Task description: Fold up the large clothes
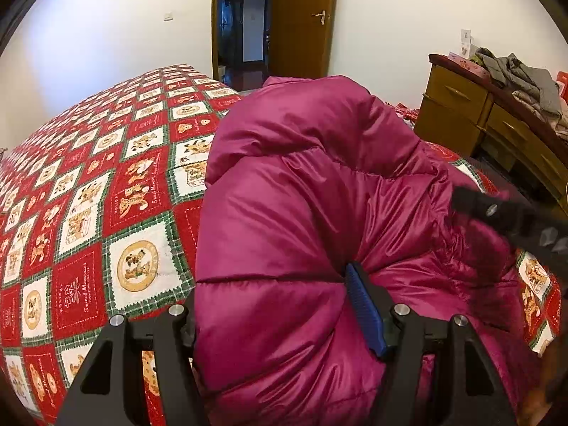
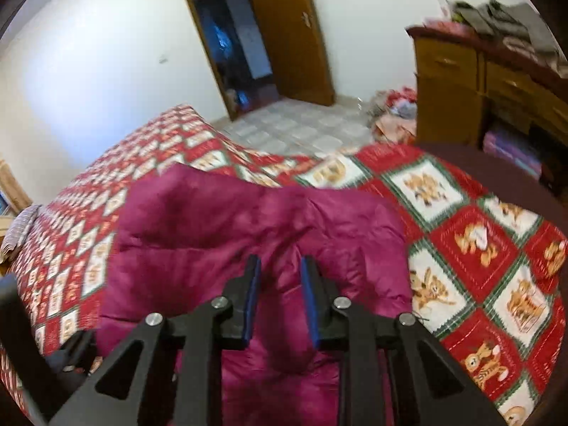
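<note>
A large magenta puffer jacket point(image 1: 312, 184) lies bunched on a bed with a red, white and green patchwork cover point(image 1: 106, 184). In the left wrist view my left gripper point(image 1: 273, 305) has a thick fold of the jacket between its fingers; the right blue pad point(image 1: 365, 312) presses into the fabric, and the left finger is hidden behind it. The right gripper's body point(image 1: 514, 220) shows at the right edge. In the right wrist view my right gripper point(image 2: 280, 284) hovers over the jacket point(image 2: 220, 227) with its fingers a little apart and jacket fabric showing between the pads.
A wooden dresser point(image 1: 472, 113) stands right of the bed with folded grey clothes point(image 1: 525, 78) on top. An open wooden door point(image 1: 301, 21) is at the back. Tiled floor point(image 2: 294, 127) and a pile of bags point(image 2: 394, 110) lie beyond the bed's end.
</note>
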`<state>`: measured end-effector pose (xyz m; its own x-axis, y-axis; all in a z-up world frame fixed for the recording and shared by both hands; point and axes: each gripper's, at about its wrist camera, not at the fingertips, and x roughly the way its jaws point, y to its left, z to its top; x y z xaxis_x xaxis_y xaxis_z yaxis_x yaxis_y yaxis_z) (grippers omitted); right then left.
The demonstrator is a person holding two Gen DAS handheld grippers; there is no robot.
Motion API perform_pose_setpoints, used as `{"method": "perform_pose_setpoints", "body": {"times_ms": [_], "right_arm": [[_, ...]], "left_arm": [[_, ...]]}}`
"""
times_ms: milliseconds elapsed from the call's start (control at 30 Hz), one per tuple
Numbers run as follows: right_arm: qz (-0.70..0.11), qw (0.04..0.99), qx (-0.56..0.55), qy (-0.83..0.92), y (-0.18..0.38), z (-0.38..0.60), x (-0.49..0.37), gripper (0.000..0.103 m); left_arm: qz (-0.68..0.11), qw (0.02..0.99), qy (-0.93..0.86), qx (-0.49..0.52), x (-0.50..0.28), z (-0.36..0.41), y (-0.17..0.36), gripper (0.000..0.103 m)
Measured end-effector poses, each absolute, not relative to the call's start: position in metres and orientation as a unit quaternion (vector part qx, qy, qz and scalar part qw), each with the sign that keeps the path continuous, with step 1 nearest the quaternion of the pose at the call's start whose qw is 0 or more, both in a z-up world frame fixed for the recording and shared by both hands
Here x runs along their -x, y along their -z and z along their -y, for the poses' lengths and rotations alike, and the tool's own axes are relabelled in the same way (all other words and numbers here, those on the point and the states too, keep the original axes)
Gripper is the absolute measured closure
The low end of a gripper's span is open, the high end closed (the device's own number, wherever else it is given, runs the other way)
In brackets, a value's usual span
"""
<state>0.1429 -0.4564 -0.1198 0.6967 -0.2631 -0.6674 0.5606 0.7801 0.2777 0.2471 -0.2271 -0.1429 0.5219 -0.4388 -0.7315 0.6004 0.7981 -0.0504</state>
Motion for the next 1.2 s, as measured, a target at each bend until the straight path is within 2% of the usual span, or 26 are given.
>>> {"method": "perform_pose_setpoints", "body": {"times_ms": [333, 833, 933, 1033, 1100, 1200], "right_arm": [[-0.336, 0.879, -0.22, 0.258, 0.163, 0.47, -0.14, 0.081], [-0.358, 0.873, -0.167, 0.286, 0.166, 0.458, -0.149, 0.081], [-0.359, 0.872, -0.163, 0.29, 0.167, 0.458, -0.149, 0.081], [-0.356, 0.873, -0.168, 0.287, 0.167, 0.46, -0.147, 0.081], [-0.352, 0.875, -0.176, 0.284, 0.167, 0.462, -0.145, 0.081], [-0.347, 0.877, -0.184, 0.279, 0.167, 0.463, -0.141, 0.081]], "left_arm": [[-0.381, 0.868, 0.293, -0.126, -0.246, 0.242, 0.146, 0.027], [-0.396, 0.854, 0.316, -0.117, -0.254, 0.236, 0.15, 0.023], [-0.399, 0.849, 0.332, -0.098, -0.259, 0.223, 0.139, 0.023], [-0.358, 0.87, 0.328, -0.081, -0.265, 0.211, 0.116, 0.023], [-0.337, 0.882, 0.317, -0.094, -0.273, 0.217, 0.104, 0.023], [-0.347, 0.879, 0.312, -0.098, -0.301, 0.237, 0.098, 0.023]]}}
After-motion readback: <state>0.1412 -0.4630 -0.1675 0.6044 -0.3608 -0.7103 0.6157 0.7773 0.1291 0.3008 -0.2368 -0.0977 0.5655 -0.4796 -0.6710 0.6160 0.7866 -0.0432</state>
